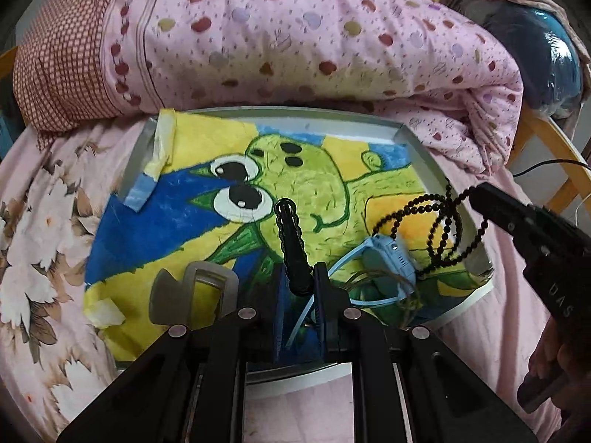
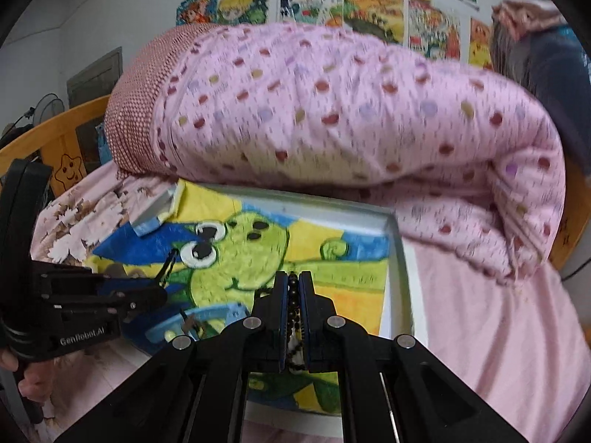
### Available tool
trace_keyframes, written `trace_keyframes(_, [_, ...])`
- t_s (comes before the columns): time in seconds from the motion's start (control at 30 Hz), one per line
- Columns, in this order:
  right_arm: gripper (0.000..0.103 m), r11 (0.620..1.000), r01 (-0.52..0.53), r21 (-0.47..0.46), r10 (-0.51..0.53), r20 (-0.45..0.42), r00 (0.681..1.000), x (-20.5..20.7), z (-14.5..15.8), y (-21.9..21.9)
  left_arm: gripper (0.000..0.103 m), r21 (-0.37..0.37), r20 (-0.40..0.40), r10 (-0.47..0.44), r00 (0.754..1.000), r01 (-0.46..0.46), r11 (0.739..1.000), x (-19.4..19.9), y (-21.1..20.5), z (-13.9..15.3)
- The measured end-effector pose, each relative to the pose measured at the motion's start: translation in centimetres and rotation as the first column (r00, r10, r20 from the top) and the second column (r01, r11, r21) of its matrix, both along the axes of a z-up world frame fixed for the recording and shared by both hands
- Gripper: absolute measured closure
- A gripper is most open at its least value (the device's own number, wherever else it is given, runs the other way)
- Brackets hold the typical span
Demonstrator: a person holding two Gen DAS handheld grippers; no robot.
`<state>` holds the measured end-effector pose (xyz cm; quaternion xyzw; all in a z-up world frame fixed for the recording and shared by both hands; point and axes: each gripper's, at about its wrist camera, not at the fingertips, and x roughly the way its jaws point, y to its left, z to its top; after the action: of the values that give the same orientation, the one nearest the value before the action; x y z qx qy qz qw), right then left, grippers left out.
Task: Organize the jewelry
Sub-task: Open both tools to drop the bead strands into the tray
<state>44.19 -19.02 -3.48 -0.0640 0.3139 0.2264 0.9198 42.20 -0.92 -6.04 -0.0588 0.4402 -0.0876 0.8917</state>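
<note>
Over the tray (image 1: 410, 136) at centre frame, the left hand-held gripper (image 1: 299, 277) pinches a black chain bracelet (image 1: 290, 229). At right, the right hand-held gripper (image 1: 476, 193) clamps a black bead necklace (image 1: 439, 229); each is best lowered slowly, well apart, clear of the blue watch (image 1: 388, 258).

Quilt (image 2: 332, 118) motion-blurred; tray (image 1: 413, 136) near edge hidden behind left tongs (image 1: 299, 277).

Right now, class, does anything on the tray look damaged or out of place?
Yes. The frog picture lining the white tray has its far-left corner peeled up and folded over, showing its pale underside. A torn scrap lies at its near-left edge.
</note>
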Motion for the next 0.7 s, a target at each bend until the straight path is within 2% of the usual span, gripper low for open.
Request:
trace_keyframes(0.13, [0.096, 1.0, -0.003, 0.016, 0.004, -0.038, 0.999, 0.2, -0.9, -0.6, 0.091, -0.017, -0.031, -0.006, 0.999, 0.006, 1.0, 0.3, 0.0, -0.6])
trace_keyframes(0.37, [0.095, 1.0, 0.007, 0.025, -0.006, -0.066, 0.998, 0.4, -1.1, -1.1, 0.091, -0.05, -0.035, 0.018, 0.999, -0.02, 0.999, 0.5, 0.3, -0.5])
trace_keyframes(0.43, [0.086, 0.999, 0.016, 0.032, -0.014, -0.072, 0.997, 0.4, -1.0, -1.4, 0.089, -0.057, -0.033, 0.029, 0.999, -0.031, 0.998, 0.4, 0.5, -0.2])
trace_keyframes(0.47, [0.078, 0.999, 0.02, 0.036, -0.017, -0.072, 0.997, 0.4, -0.9, -1.5, 0.084, -0.058, -0.031, 0.034, 0.999, -0.036, 0.998, 0.4, 0.6, 0.0])
trace_keyframes(0.5, [0.074, 0.999, 0.024, 0.039, -0.021, -0.07, 0.997, 0.3, -0.7, -1.6, 0.08, -0.059, -0.026, 0.036, 0.999, -0.038, 0.998, 0.3, 0.7, 0.2])
trace_keyframes(0.57, [0.074, 0.999, 0.031, 0.043, -0.028, -0.069, 0.997, 0.3, -0.4, -1.8, 0.065, -0.057, -0.005, 0.045, 0.999, -0.045, 0.997, 0.0, 0.7, 0.8])
trace_keyframes(0.63, [0.068, 0.998, 0.043, 0.053, -0.04, -0.067, 0.997, 0.0, 0.1, -2.1, 0.06, -0.063, 0.02, 0.051, 0.999, -0.049, 0.997, -0.4, 0.9, 1.4])
trace_keyframes(0.7, [0.056, 0.996, 0.054, 0.068, -0.05, -0.059, 0.997, -0.4, 0.6, -2.5, 0.056, -0.072, 0.039, 0.059, 0.998, -0.056, 0.996, -0.9, 1.0, 2.2])
